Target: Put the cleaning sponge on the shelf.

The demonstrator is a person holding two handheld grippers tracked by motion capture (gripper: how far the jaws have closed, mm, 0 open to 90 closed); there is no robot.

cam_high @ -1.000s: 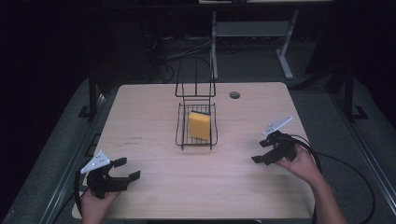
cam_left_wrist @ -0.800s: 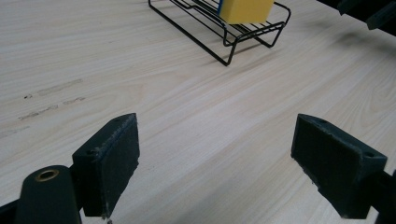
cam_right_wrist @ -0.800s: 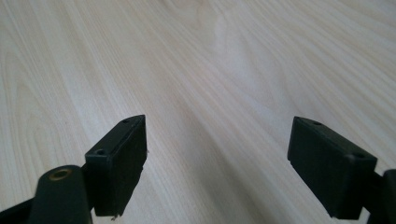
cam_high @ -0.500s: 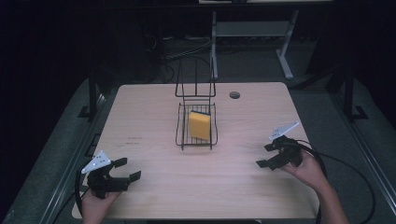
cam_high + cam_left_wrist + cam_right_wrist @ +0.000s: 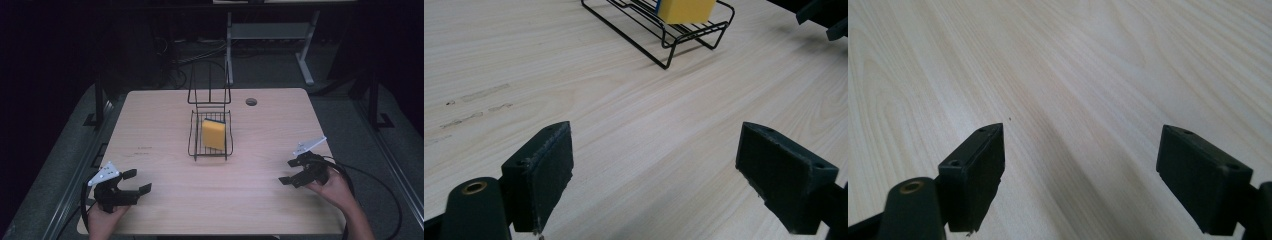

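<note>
- High view: my left claw (image 5: 131, 181) sits near the counter's (image 5: 160, 120) front left corner, jaws spread wide, nothing between them.
- My right claw (image 5: 290, 171) is near the front right edge, jaws likewise apart and empty; the right gripper view looks along them at bare wood.
- The yellow sponge (image 5: 214, 134) leans in the black wire rack (image 5: 192, 145) at mid-counter, well apart from both claws. A dark strip runs along its top edge.
- I judge the sponge light, soft and squashy, not fragile, and unlikely to slip against the pads.
- I would pinch it across its broad faces near the free upper edge, gently, clear of the rack wires.
- The rack looks light too and may drag along.
</note>
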